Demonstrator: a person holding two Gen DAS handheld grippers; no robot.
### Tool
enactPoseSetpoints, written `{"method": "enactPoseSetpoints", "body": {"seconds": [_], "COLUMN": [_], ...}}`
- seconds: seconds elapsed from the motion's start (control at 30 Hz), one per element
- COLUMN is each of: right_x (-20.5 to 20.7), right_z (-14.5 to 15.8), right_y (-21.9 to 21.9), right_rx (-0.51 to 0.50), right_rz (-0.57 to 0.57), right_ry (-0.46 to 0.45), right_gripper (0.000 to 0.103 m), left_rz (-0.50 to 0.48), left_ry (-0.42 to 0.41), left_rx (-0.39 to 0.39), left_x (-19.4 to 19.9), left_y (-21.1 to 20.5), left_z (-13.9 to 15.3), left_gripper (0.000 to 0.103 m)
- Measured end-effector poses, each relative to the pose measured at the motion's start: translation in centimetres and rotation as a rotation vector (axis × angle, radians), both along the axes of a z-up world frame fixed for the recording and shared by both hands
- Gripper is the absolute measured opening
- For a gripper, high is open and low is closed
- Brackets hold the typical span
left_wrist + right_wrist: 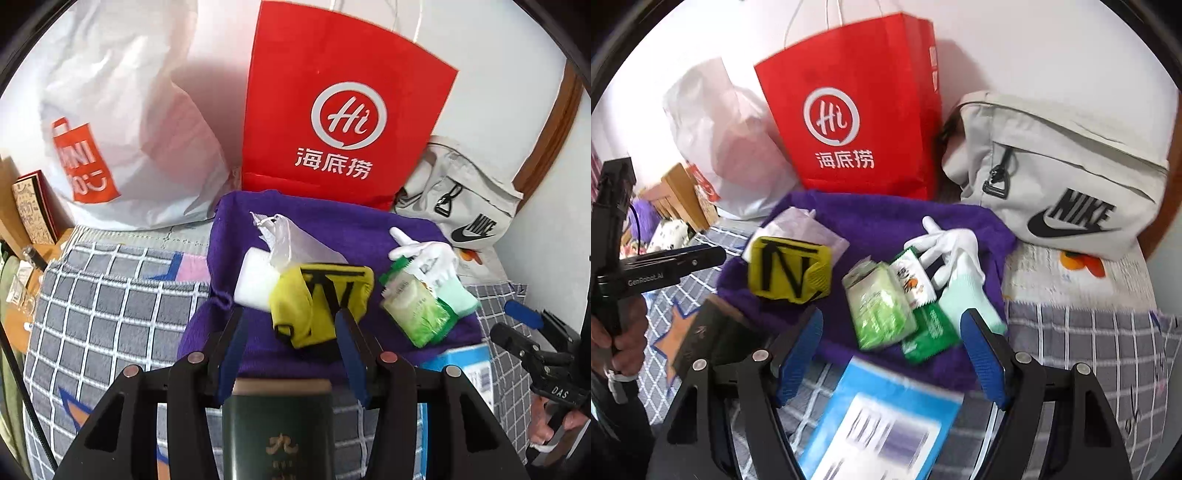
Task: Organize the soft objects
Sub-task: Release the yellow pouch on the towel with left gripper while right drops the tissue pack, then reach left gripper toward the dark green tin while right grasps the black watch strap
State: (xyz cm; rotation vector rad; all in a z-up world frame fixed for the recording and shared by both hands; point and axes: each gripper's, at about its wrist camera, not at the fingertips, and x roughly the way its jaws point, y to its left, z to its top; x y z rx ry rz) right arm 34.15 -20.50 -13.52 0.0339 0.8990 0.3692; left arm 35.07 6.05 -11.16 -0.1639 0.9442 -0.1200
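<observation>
A purple cloth (332, 218) (871, 214) lies spread on the bed. On it rest a yellow fabric piece (317, 295) (790, 269), a white block (255, 284) in clear plastic, a green wipes packet (417, 310) (879, 310) and a white glove (428, 254) (949, 240). My left gripper (290, 315) hangs open above a dark green box (280, 424) (701, 339), whose pads do not touch it. My right gripper (892, 315) stands wide open over a blurred blue-and-white box (879, 417) (465, 362), nothing pressed between its fingers.
A red paper bag (343, 110), a white plastic bag (122, 129) and a grey backpack (1063, 177) stand against the wall behind the cloth. Grey checked bedding (110, 295) covers the bed. A person's hand (620, 332) holds the left gripper's handle.
</observation>
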Motion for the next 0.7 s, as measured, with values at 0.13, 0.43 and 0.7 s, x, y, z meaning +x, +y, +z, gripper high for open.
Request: {"method": "enactPoseSetpoints", "body": {"seconds": [0.13, 0.43, 0.7], "right_x": [-3.0, -9.8, -15.8], "right_z": [0.7, 0.3, -1.0], "right_y": [-0.1, 1.3, 4.3], "right_rx": [0.015, 0.042, -0.009], "right_rz": [-0.010, 0.057, 0.164], "right_ry": [-0.008, 0.028, 0.040], "right_gripper": [0.073, 0.047, 0.031], "left_rz": [0.000, 0.014, 0.020], "left_ry": [-0.009, -0.021, -0.014], "left_rx": [-0.007, -0.035, -0.046], "left_x": [-2.0, -7.0, -11.1], "left_y": [0.0, 0.8, 1.8], "left_z": [0.6, 0.6, -0.8], "left_gripper": [0.047, 0.047, 0.047]}}
